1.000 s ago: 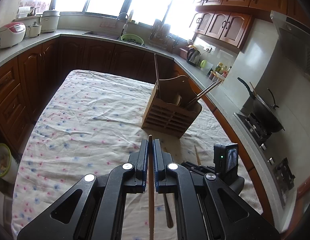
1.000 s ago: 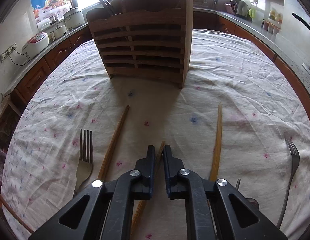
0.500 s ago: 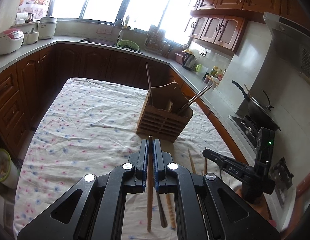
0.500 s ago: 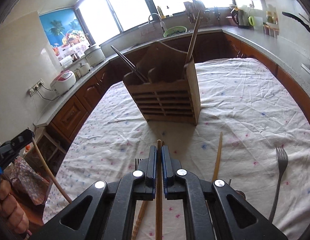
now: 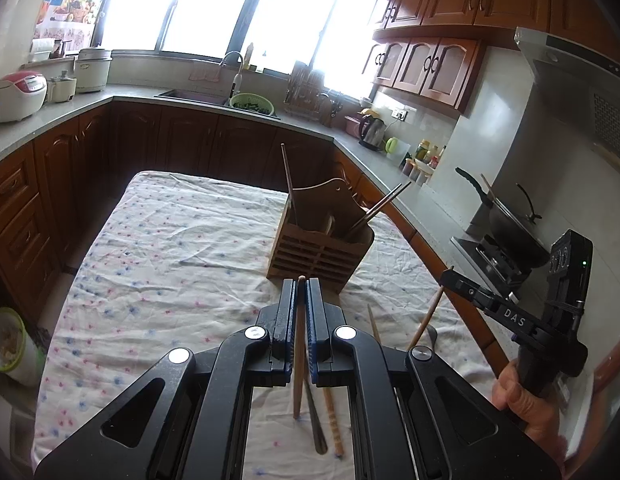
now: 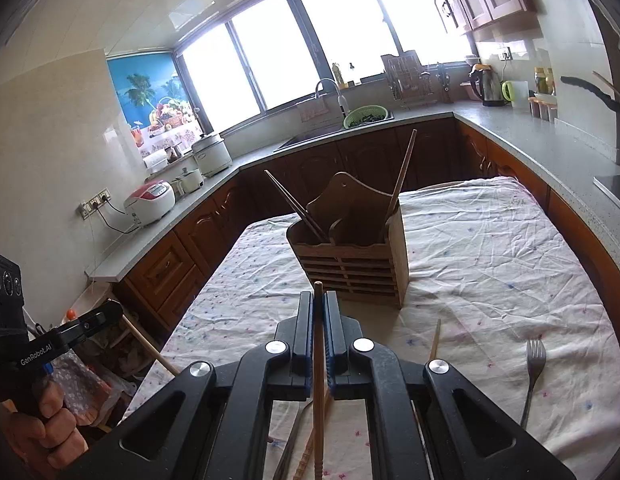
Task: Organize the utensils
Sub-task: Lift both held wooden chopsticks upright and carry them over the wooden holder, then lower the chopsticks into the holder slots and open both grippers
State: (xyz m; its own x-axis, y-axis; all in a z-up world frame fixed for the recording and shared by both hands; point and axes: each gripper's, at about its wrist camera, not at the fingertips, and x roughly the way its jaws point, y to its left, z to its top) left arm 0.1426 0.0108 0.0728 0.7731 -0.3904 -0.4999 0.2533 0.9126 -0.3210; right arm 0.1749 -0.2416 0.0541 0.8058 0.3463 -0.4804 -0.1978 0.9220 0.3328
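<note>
Both claws clamp chopsticks lengthwise: left claw (image 5: 298,294), right claw (image 6: 318,309); tips toward holder (image 6: 352,258).

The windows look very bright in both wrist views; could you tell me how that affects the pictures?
Left wrist view: the windows are blown out to white, and the cabinets below them go dark. Right wrist view: the same glare whitens the panes, yet the wooden utensil holder and the tablecloth stay readable. Fisheye bends the countertops in both.
</note>
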